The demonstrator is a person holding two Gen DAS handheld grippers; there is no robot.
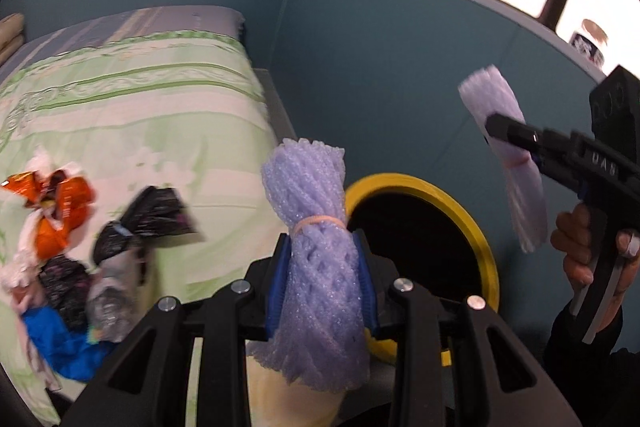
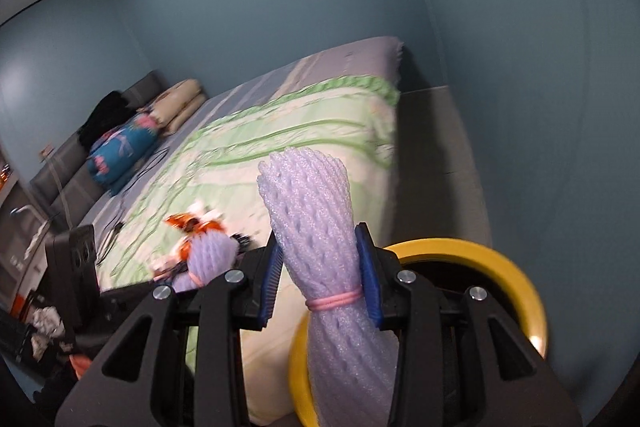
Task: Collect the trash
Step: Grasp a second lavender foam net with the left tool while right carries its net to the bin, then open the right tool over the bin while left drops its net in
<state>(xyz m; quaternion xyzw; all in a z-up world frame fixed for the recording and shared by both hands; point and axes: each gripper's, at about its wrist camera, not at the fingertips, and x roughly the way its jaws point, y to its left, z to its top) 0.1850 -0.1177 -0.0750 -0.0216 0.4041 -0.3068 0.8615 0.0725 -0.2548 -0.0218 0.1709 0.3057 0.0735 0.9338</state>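
My left gripper (image 1: 323,279) is shut on a purple foam net bundle (image 1: 316,247) tied with a pale band, held beside the bed. My right gripper (image 2: 318,275) is shut on a second purple foam net bundle (image 2: 320,227) tied with a pink band. In the left wrist view the right gripper (image 1: 504,131) holds its bundle (image 1: 512,163) high at the right. A bin with a yellow rim (image 1: 476,223) and a dark opening stands beside the bed below both grippers; it also shows in the right wrist view (image 2: 512,267). More trash lies on the bed: an orange wrapper (image 1: 60,211), black wrappers (image 1: 152,219) and a blue bag (image 1: 60,343).
The bed with a green patterned cover (image 1: 140,115) fills the left. A teal wall (image 1: 380,75) and a window sill with a jar (image 1: 590,45) lie behind. Pillows and clothes (image 2: 132,143) lie at the bed's head. A cluttered shelf (image 2: 24,307) stands far left.
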